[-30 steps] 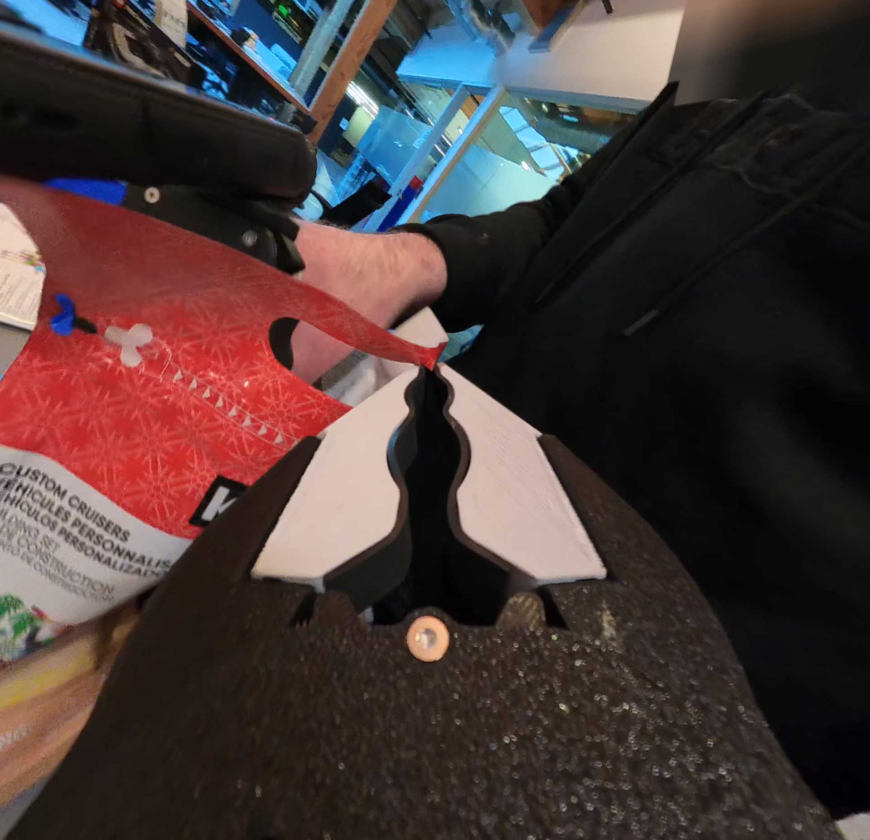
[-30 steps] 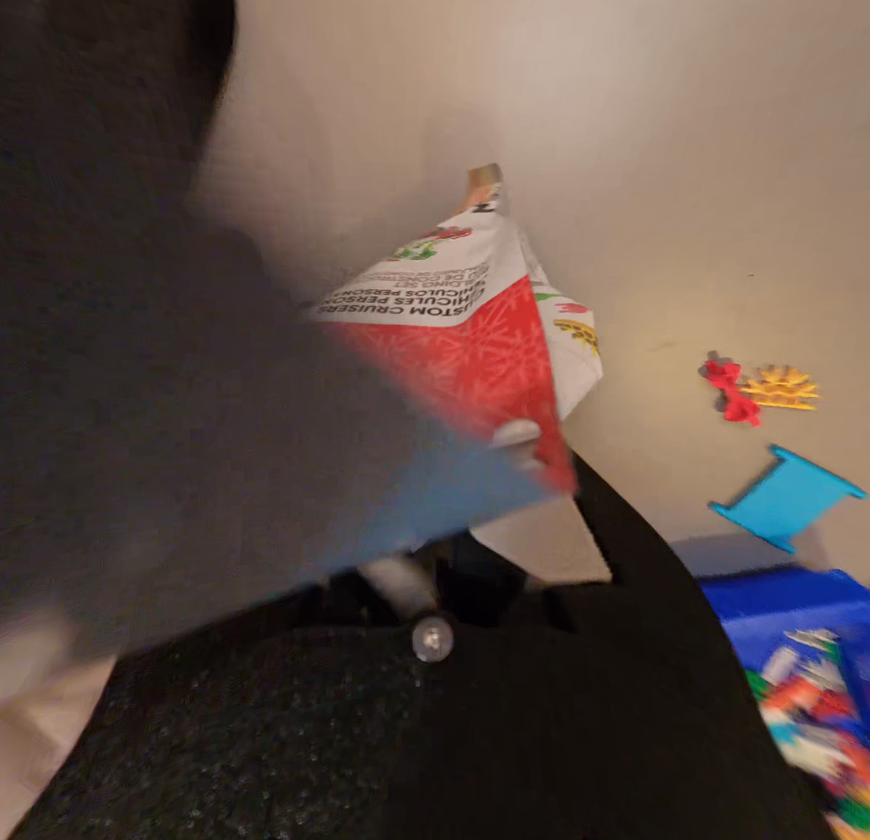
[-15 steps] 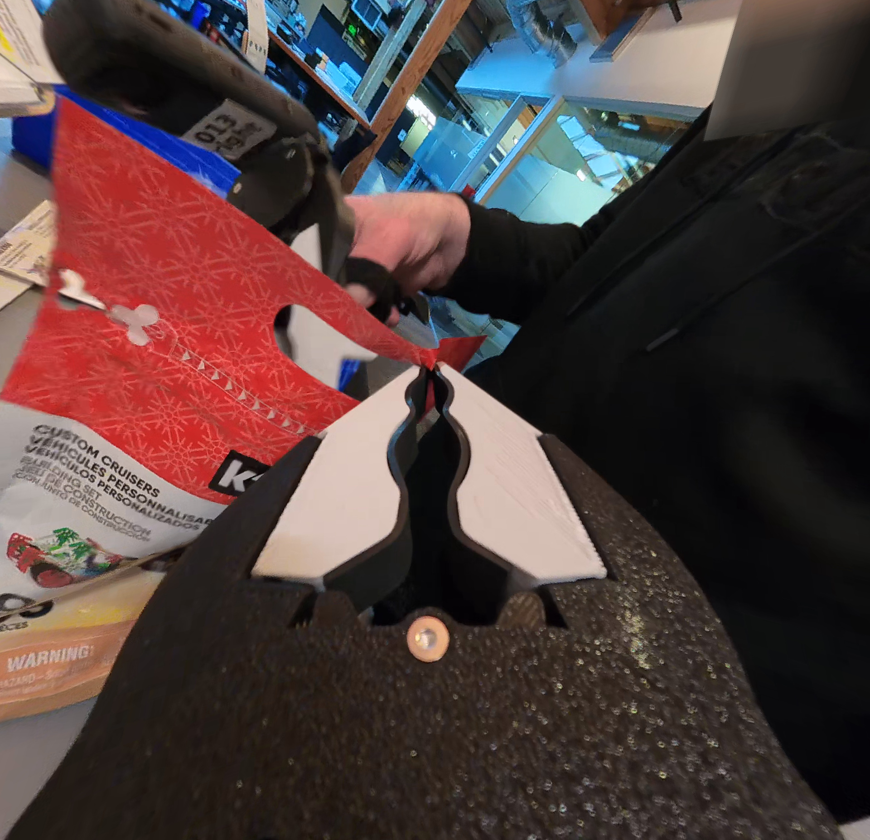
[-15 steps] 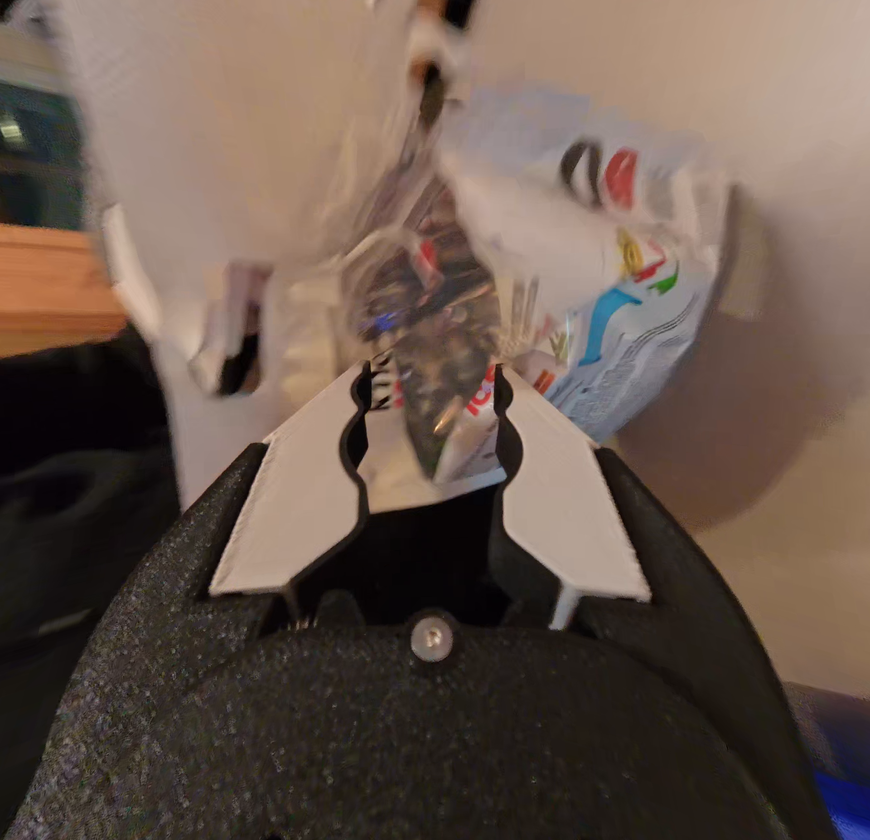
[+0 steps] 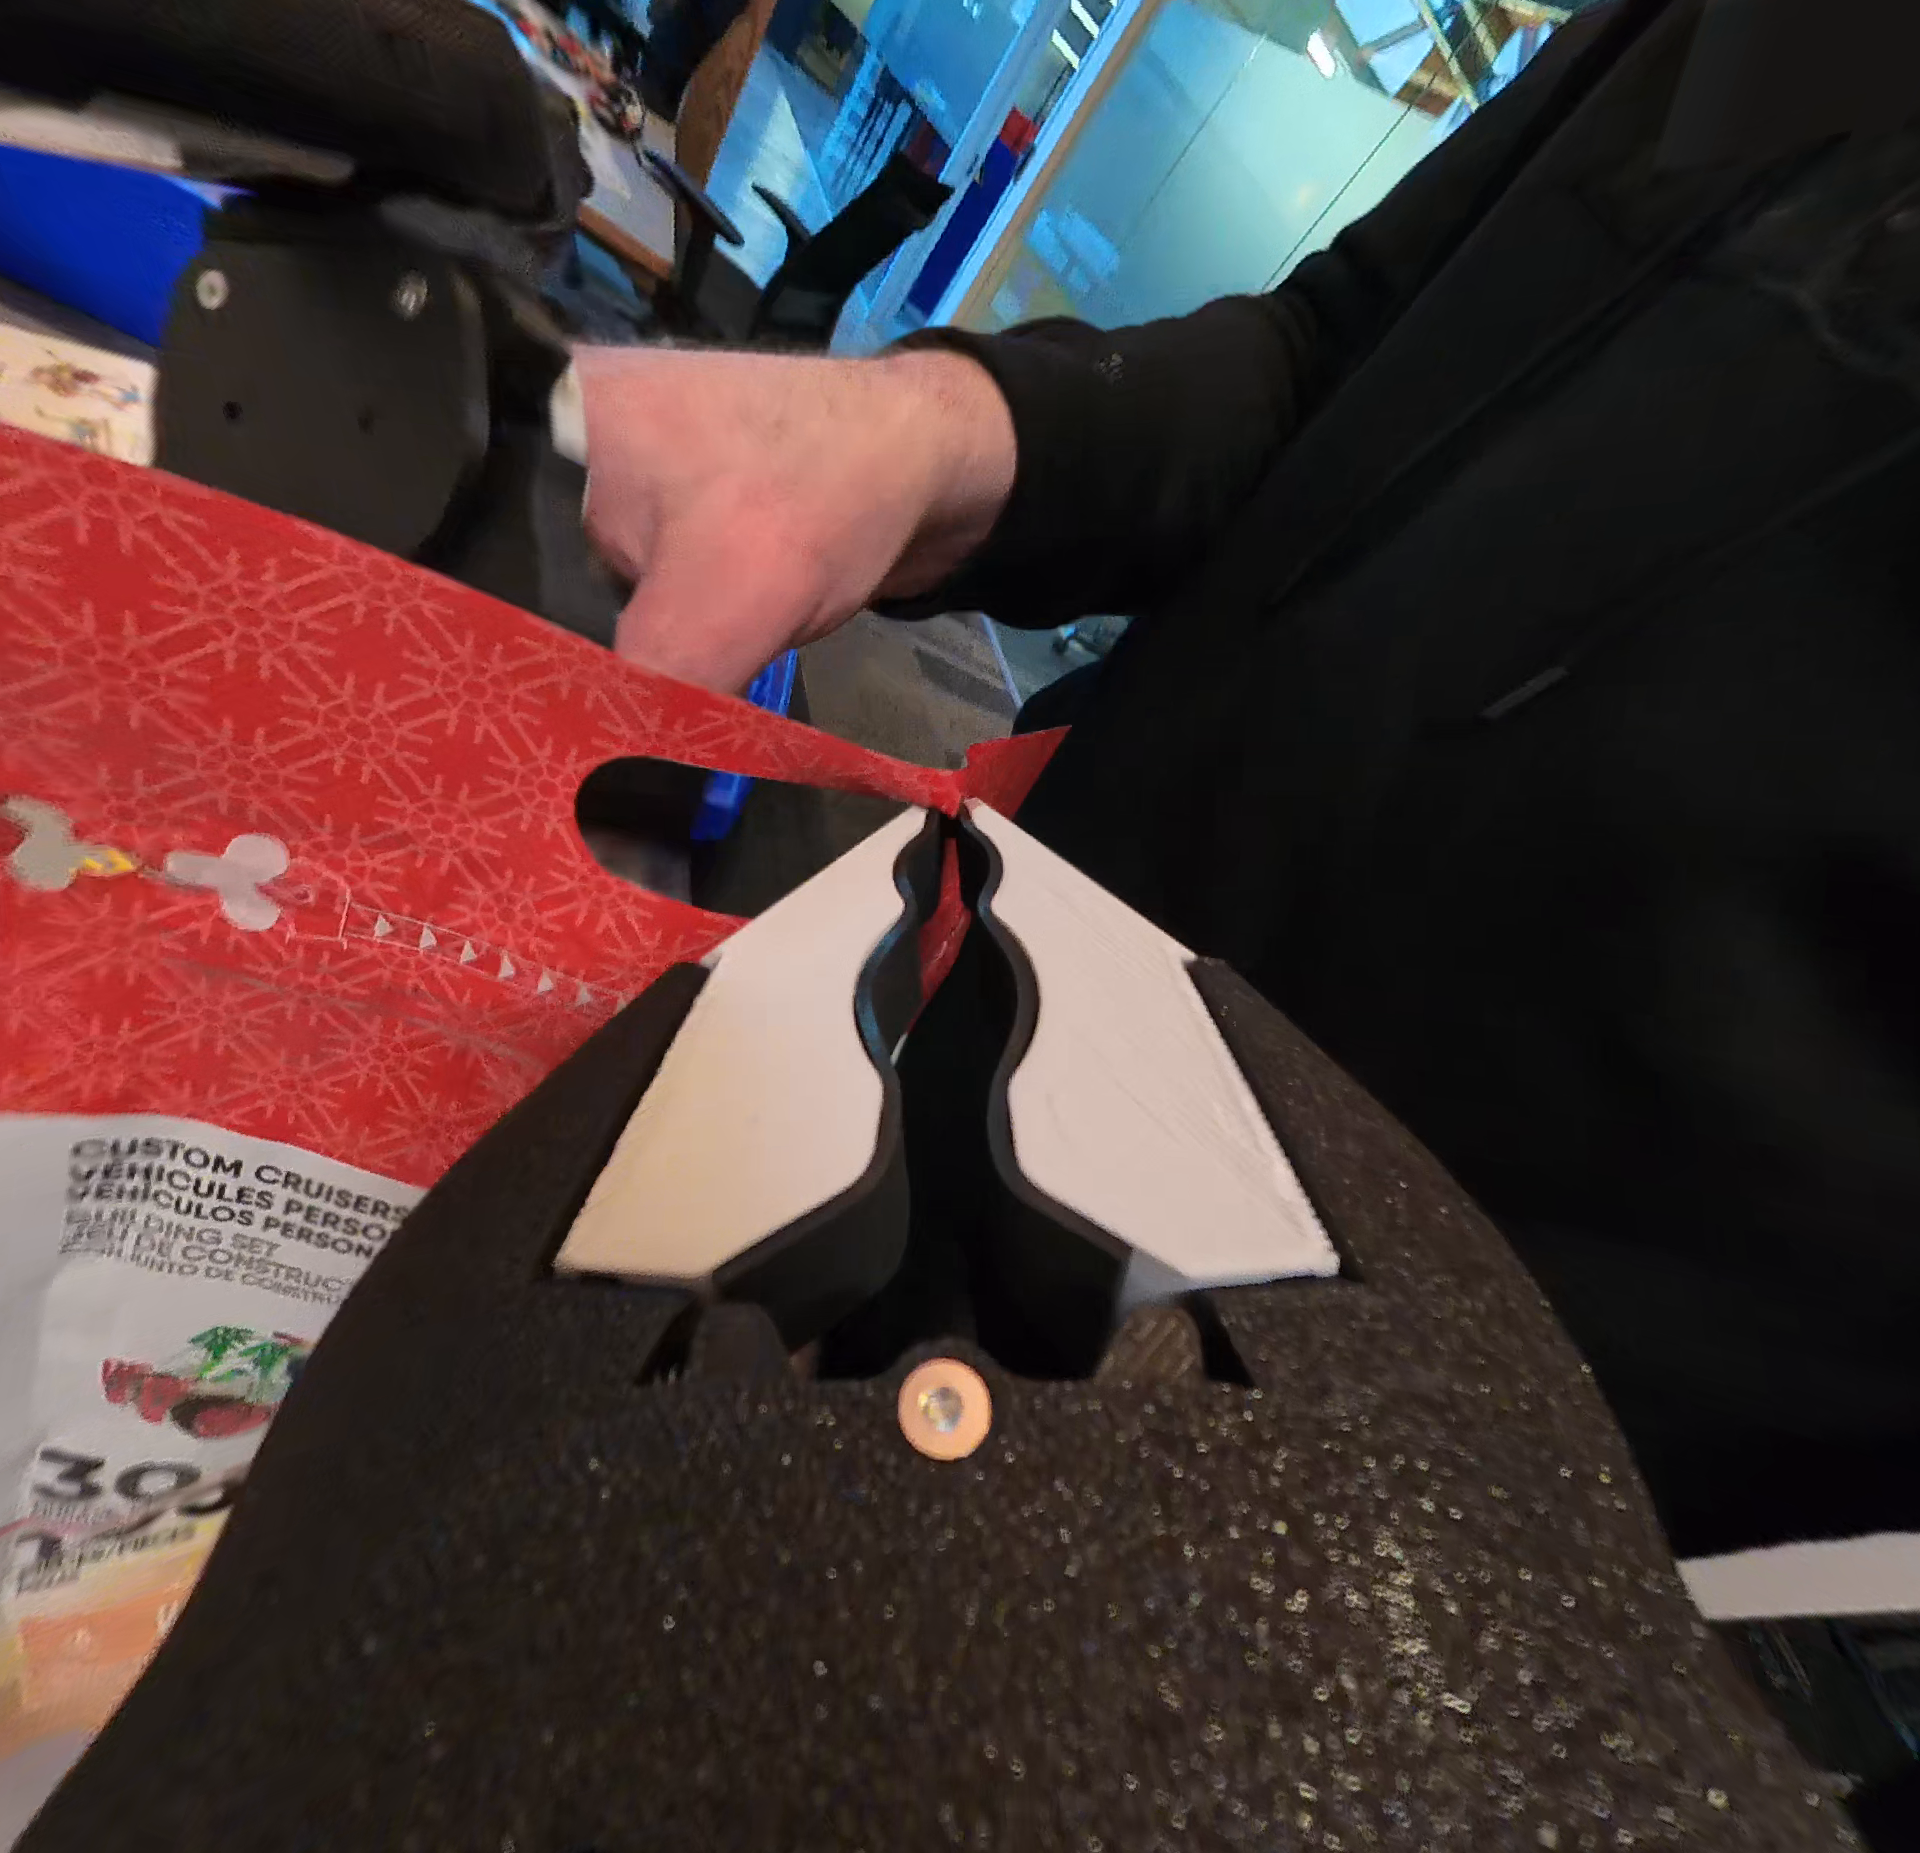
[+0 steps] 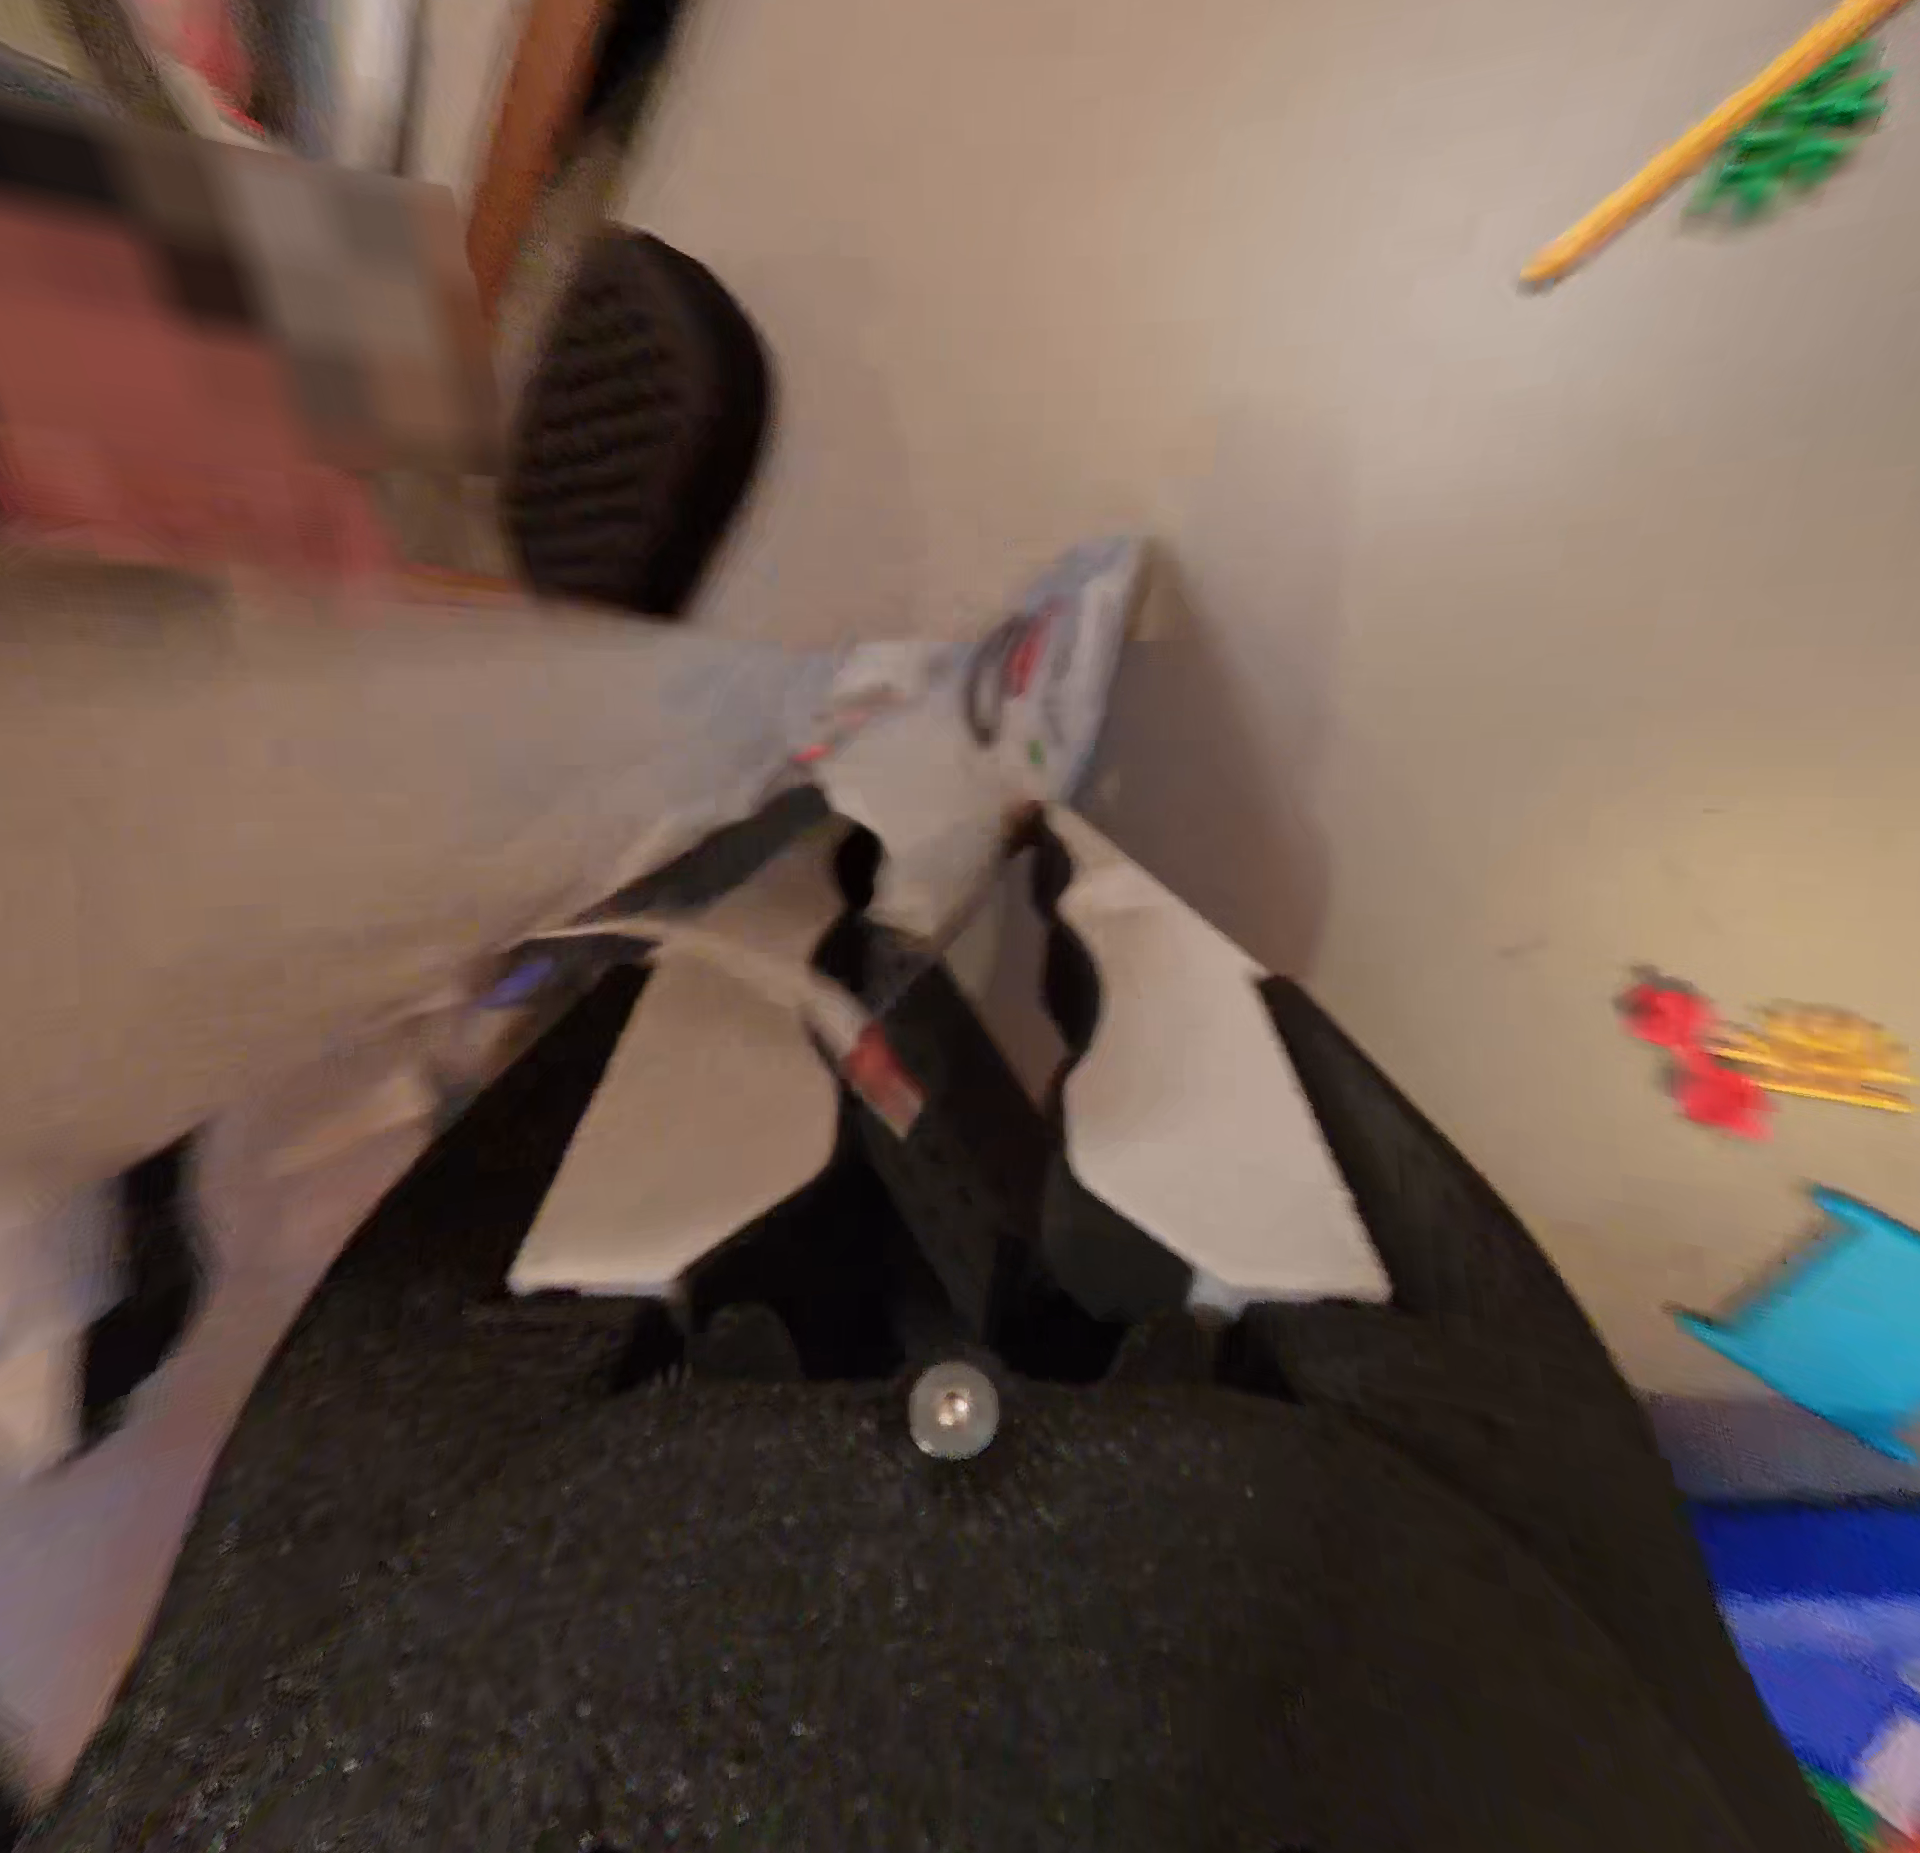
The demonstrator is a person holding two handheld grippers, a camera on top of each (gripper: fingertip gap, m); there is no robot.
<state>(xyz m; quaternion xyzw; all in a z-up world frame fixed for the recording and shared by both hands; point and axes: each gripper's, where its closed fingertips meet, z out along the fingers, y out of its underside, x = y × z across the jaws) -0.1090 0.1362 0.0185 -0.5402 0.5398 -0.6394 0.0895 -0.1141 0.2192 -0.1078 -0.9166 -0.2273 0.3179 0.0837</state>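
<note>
My left gripper (image 5: 954,816) is shut on the torn top corner of a red and white toy bag (image 5: 260,764), beside its hanging slot. The bag spreads out to the left. A hand (image 5: 779,494) holds the other gripper (image 5: 312,401) just behind the bag's top edge. In the blurred right wrist view, my right gripper (image 6: 945,837) has its fingers apart, with a white flap of the bag (image 6: 935,723) lying between them over the beige table (image 6: 1351,453).
Loose toy pieces lie on the table at right: a yellow rod with a green piece (image 6: 1714,120), red and yellow pieces (image 6: 1766,1055), a light blue plate (image 6: 1829,1315). A blue bin (image 6: 1818,1616) is at lower right. A person in black (image 5: 1507,660) sits close. About 15 cm separates my left fingertips from my right.
The right gripper has swung across the bag and its fingers have drawn closer around the bag's flap. The left gripper keeps its hold on the red corner; the bag's top has stretched flatter.
</note>
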